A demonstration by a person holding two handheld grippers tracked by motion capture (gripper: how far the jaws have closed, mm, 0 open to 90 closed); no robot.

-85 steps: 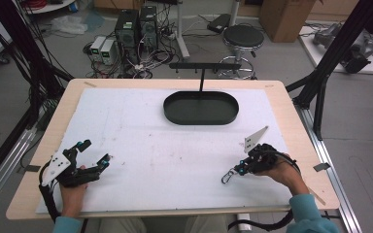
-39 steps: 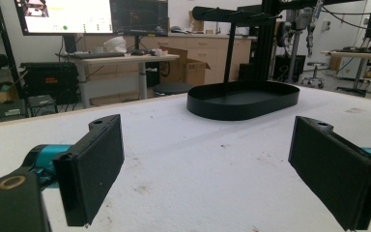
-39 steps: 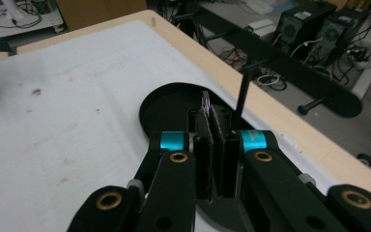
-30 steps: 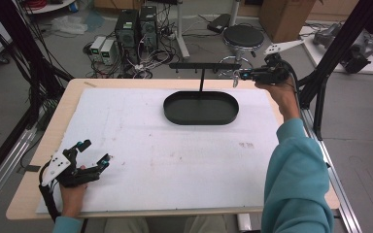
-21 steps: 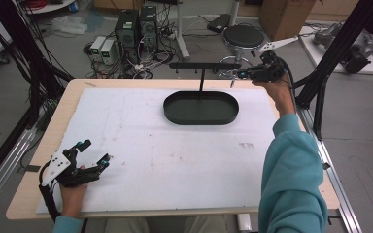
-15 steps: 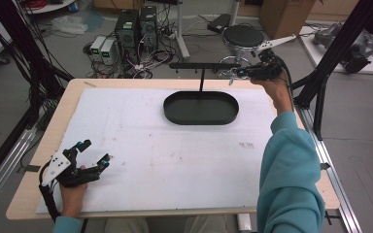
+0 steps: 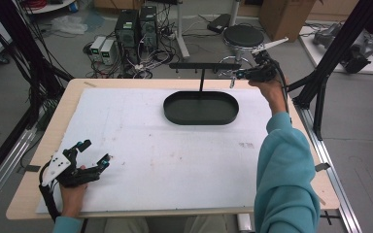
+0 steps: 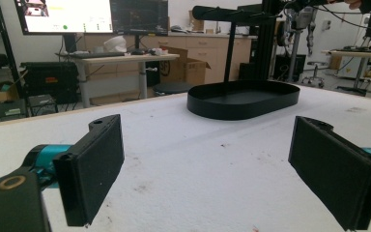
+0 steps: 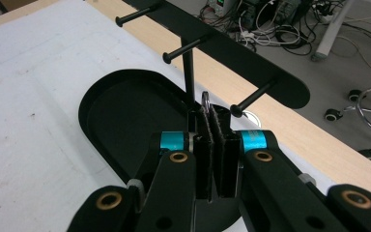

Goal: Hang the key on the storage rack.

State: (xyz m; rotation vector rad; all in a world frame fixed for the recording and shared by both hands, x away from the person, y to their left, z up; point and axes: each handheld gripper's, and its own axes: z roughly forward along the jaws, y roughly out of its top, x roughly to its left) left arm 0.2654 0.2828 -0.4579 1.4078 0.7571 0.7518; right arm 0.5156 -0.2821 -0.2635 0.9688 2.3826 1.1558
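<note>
A black rack stands at the far middle of the white table mat: an oval base tray [image 7: 201,108], a thin post and a crossbar [image 7: 199,65] with short pegs. My right gripper [image 7: 237,74] is raised at the crossbar's right end, shut on a small silver metal ring [image 9: 206,99]. The ring pokes out above the pads, just beside the nearest peg [image 9: 253,96]. I cannot tell whether it touches the peg. My left gripper [image 7: 97,151] rests at the mat's near left corner, jaws wide apart and nothing between them [image 8: 211,145].
The white mat [image 7: 141,145] covers most of the wooden table. Behind the far edge are computer boxes with cables [image 7: 136,29] and a round stool [image 7: 243,36]. Black frame posts [image 7: 320,92] rise at the right side. The person's teal sleeve [image 7: 284,174] reaches across the right of the mat.
The right hand rose from the near right of the table to the rack's crossbar, then edged slightly left along it and a little lower. The left hand stayed still.
</note>
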